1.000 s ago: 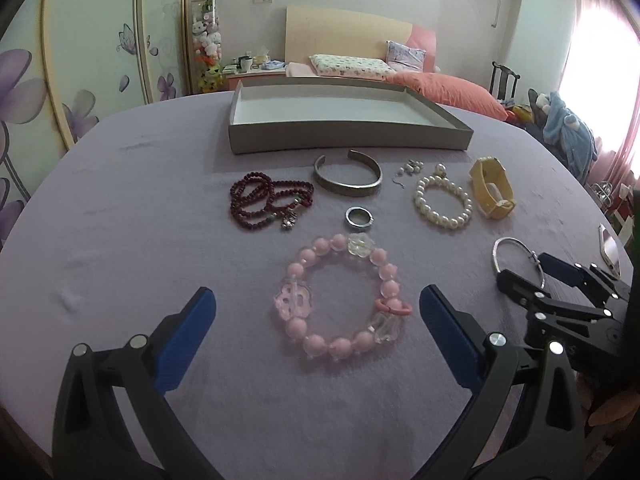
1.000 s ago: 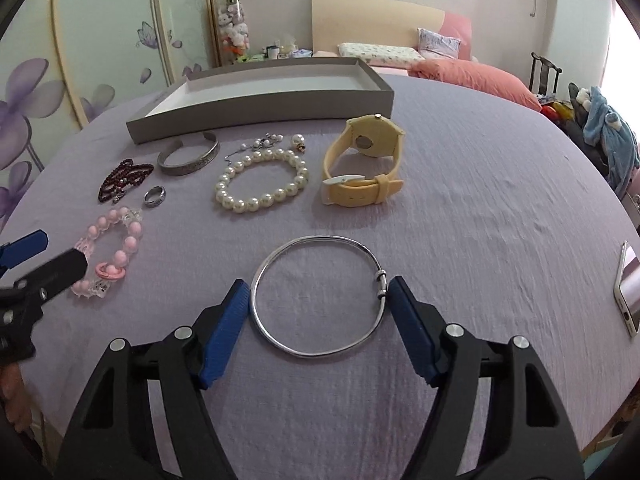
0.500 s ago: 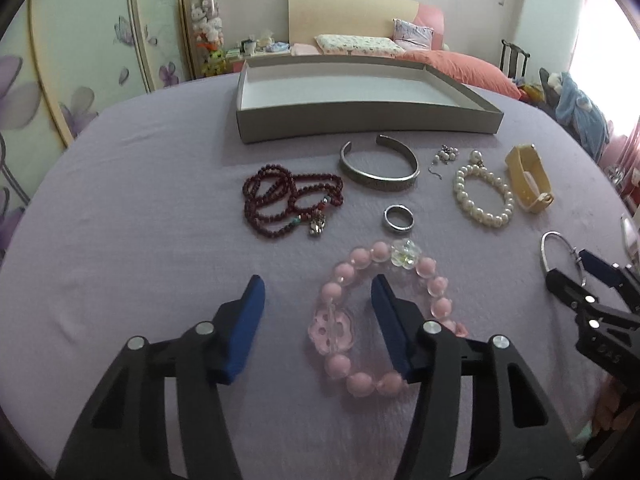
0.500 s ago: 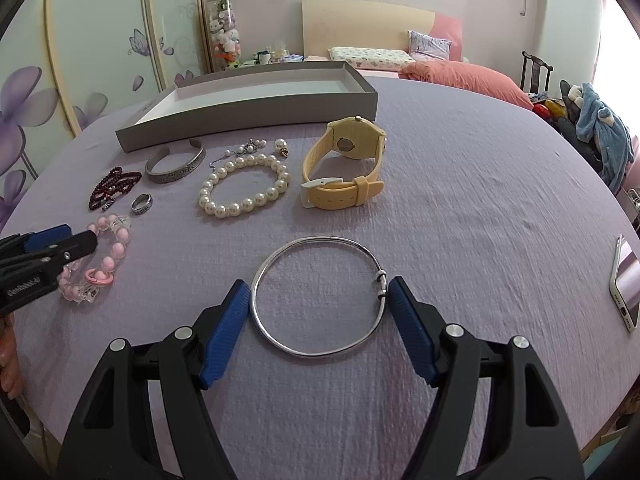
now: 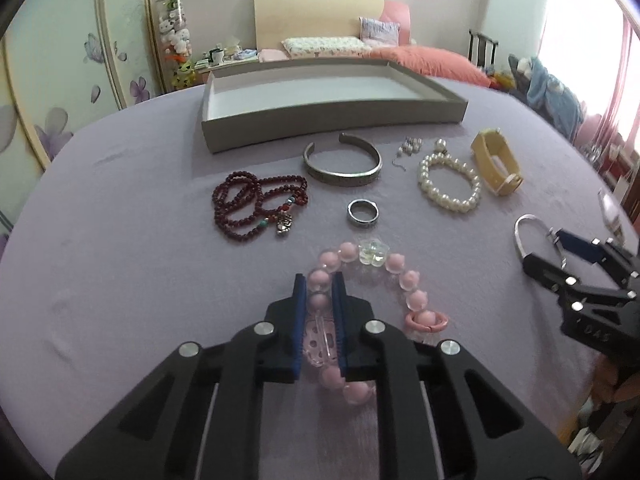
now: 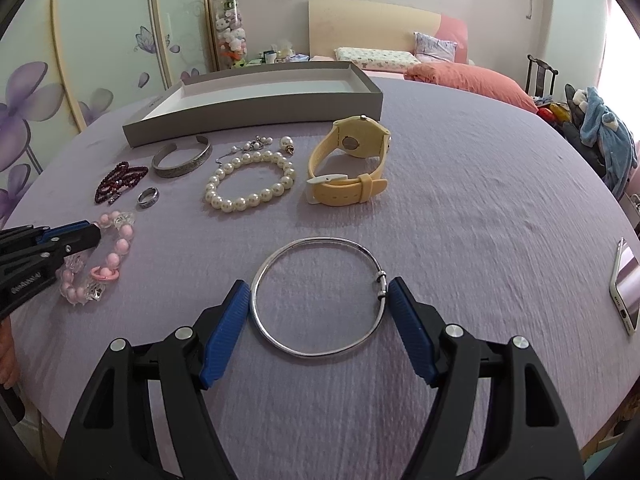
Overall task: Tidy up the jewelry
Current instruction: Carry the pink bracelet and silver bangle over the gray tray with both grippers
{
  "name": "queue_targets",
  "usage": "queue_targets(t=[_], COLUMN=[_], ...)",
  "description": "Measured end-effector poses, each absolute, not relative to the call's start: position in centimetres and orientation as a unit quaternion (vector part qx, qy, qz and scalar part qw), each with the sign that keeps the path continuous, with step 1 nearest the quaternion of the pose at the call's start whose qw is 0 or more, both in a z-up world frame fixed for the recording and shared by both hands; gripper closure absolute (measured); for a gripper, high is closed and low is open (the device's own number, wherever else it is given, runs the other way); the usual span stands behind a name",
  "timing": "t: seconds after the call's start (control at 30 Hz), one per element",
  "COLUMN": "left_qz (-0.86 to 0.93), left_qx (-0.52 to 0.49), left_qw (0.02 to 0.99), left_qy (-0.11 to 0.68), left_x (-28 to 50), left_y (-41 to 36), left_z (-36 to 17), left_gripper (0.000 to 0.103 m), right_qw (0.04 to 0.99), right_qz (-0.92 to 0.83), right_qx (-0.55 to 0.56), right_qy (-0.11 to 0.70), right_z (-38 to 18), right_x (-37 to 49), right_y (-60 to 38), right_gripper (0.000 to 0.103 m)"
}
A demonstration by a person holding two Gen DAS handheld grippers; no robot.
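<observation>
A pink bead bracelet with clear flower charms lies on the purple tablecloth. My left gripper is closing, its blue pads pressing on the bracelet's left side; in the right wrist view the left gripper sits over the pink bead bracelet. A thin silver bangle lies flat between the pads of my right gripper, which touch it on both sides. The left wrist view shows the right gripper at that silver bangle. The grey tray stands empty at the back.
Between tray and grippers lie a dark red bead strand, a silver cuff, a ring, earrings, a pearl bracelet and a yellow watch. A phone lies near the table's right edge.
My left gripper has gone from wide open around the pink bracelet to closed on its left side, shifting a little left. The right gripper and the bangle have not moved.
</observation>
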State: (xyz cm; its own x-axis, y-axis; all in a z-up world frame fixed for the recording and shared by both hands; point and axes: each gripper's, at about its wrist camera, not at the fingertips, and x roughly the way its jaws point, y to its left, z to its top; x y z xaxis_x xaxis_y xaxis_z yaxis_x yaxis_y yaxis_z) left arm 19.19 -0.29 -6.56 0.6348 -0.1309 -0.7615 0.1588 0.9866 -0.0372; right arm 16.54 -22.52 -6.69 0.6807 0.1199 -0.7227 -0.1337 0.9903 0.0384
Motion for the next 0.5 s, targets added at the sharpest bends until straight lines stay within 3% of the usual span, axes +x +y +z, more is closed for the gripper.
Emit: queue_targets(t=[0.5], left_qz=[-0.123], left_qx=[-0.02], left_qw=[0.936], left_qy=[0.33], left_x=[14.1], left_y=[0.4], left_z=[-0.8], left_gripper=[0.09], right_qw=[0.935], right_qz=[0.09], right_qx=[-0.002], right_qy=[0.342], right_z=[-4.3], right_x=[15.0], right_y=[-21.7], right_gripper=[0.032])
